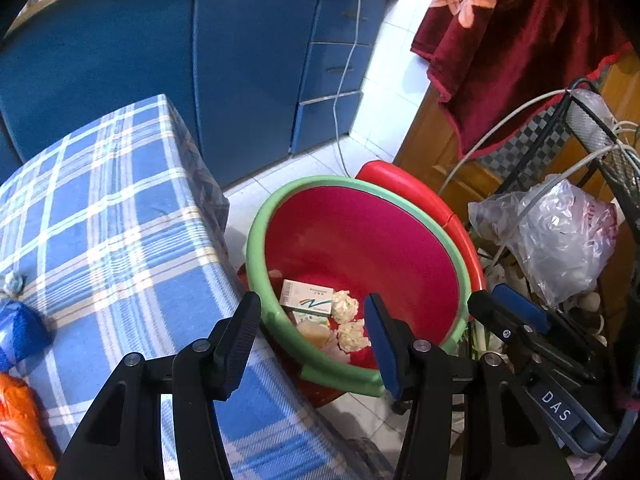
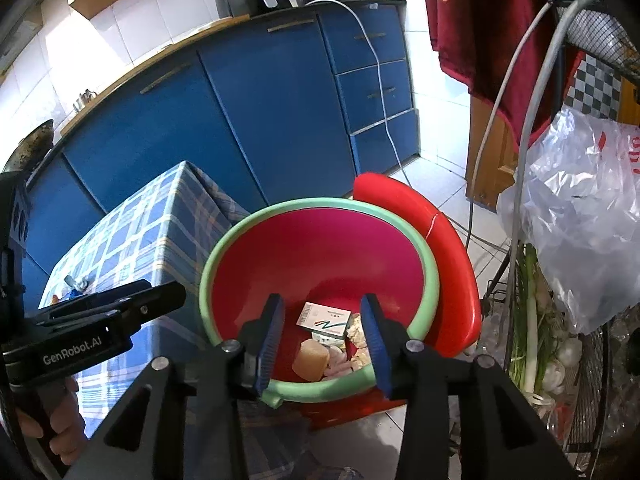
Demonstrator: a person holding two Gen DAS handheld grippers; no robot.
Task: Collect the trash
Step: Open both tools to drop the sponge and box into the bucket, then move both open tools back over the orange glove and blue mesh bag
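As both grippers hung over it with nothing between their fingers, the red basin point(image 1: 360, 240) with its green rim sat on the floor at lower centre of both views, already holding a small white carton point(image 1: 306, 299), two crumpled paper wads point(image 1: 345, 306), and a tan block point(image 2: 311, 359). The left gripper point(image 1: 312, 340) had its jaws spread wide and empty above the basin's near rim, and the right gripper point(image 2: 325, 344) was likewise parted and empty, framing the tan block and the carton from directly above. What seemingly remained to be gathered lay at the lower left of the left wrist view: a knotted blue bag point(image 1: 18, 330) and an orange wrapper point(image 1: 22, 432) rested on the checked tablecloth point(image 1: 132, 216), well apart from the basin and to the left of the left gripper's fingers. The left hand was judged the nearer of the two, since the right gripper stood on the basin's far side from the table. The orange wrapper's long axis appeared to run toward the bottom edge of the frame, though much of it was cut off. Blue cabinets point(image 2: 240, 100) filled the upper frame, and a clear plastic bag point(image 2: 580, 220) hung at right.
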